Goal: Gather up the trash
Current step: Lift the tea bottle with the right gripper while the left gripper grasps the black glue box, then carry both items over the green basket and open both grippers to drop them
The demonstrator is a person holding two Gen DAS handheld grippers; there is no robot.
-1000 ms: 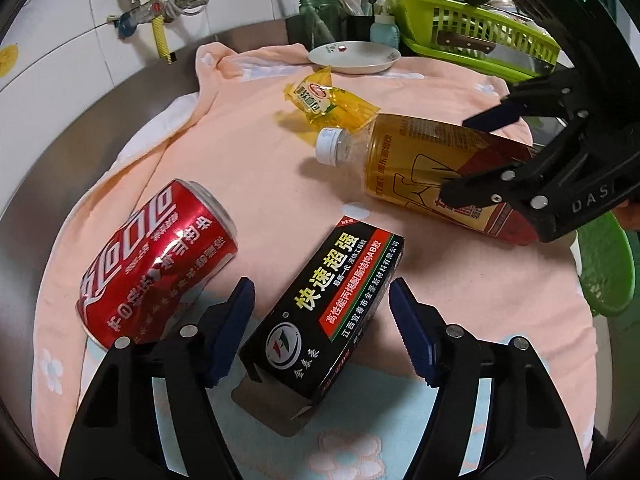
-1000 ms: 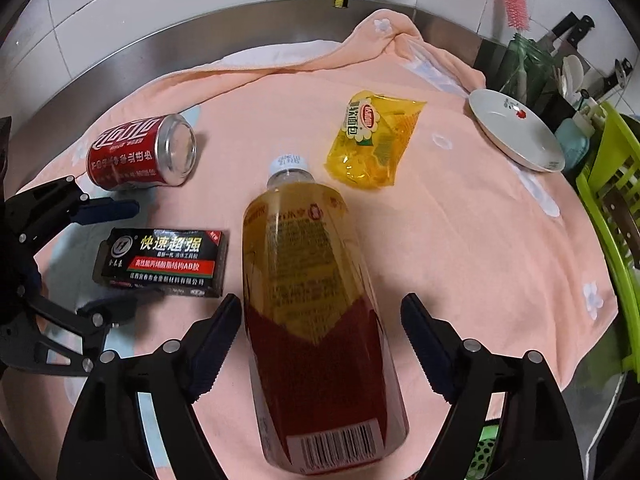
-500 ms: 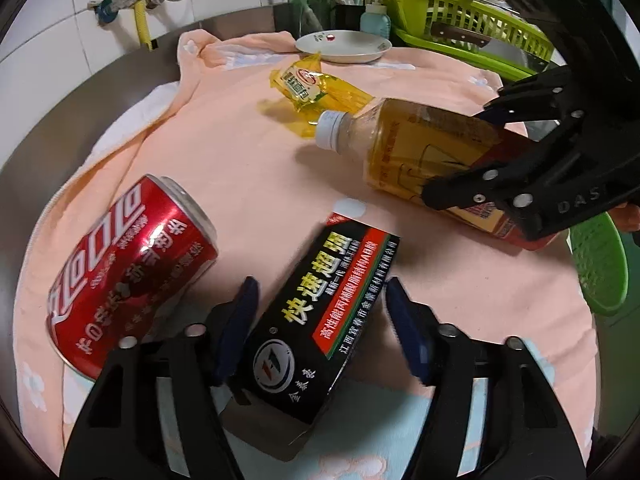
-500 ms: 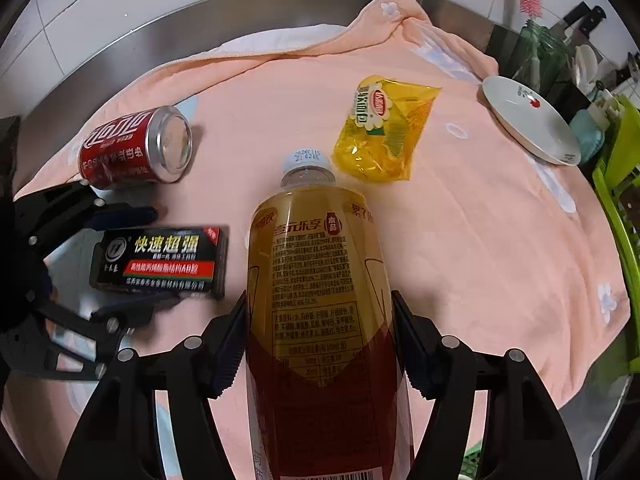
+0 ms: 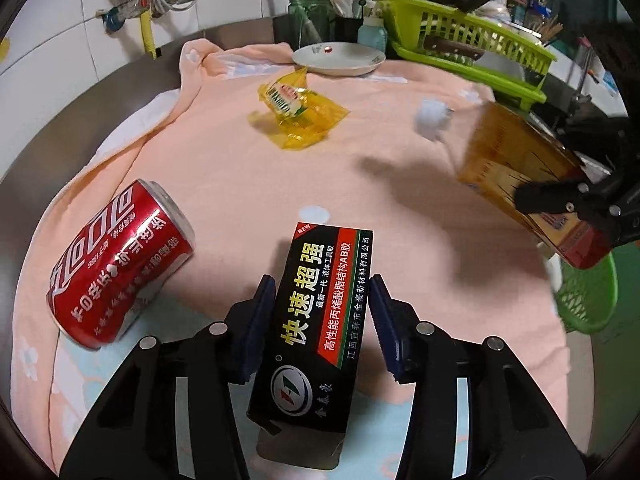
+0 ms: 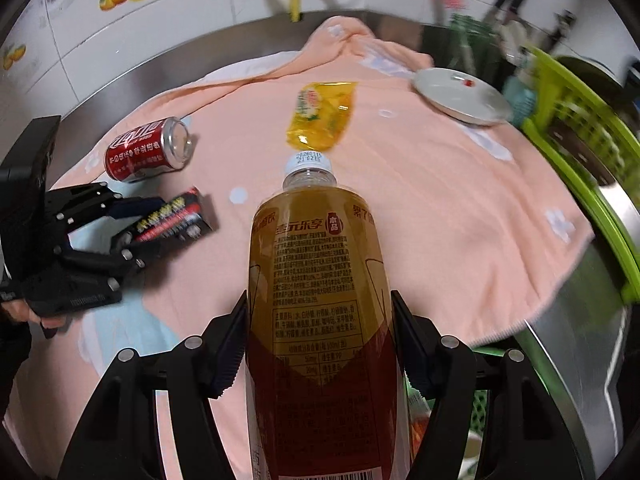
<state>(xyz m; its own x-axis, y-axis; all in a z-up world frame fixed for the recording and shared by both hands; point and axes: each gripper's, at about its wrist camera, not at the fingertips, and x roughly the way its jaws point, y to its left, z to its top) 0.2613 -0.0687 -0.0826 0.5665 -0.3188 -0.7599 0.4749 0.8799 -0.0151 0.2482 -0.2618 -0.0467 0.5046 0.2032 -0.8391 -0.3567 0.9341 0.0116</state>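
My left gripper (image 5: 322,328) clamps the black glue box (image 5: 318,320) by its long sides, box tilted, apparently raised off the peach towel (image 5: 240,184). My right gripper (image 6: 320,340) is clenched on the amber tea bottle (image 6: 320,300), white cap pointing away from me; in the left wrist view the bottle is blurred and looks clear of the towel, can't be sure. Red Coca-Cola can (image 5: 120,260) lies on its side just left of the box. Yellow snack wrapper (image 5: 300,110) sits farther back, near the white plate (image 5: 340,60). Green dish rack (image 5: 472,44) at right.
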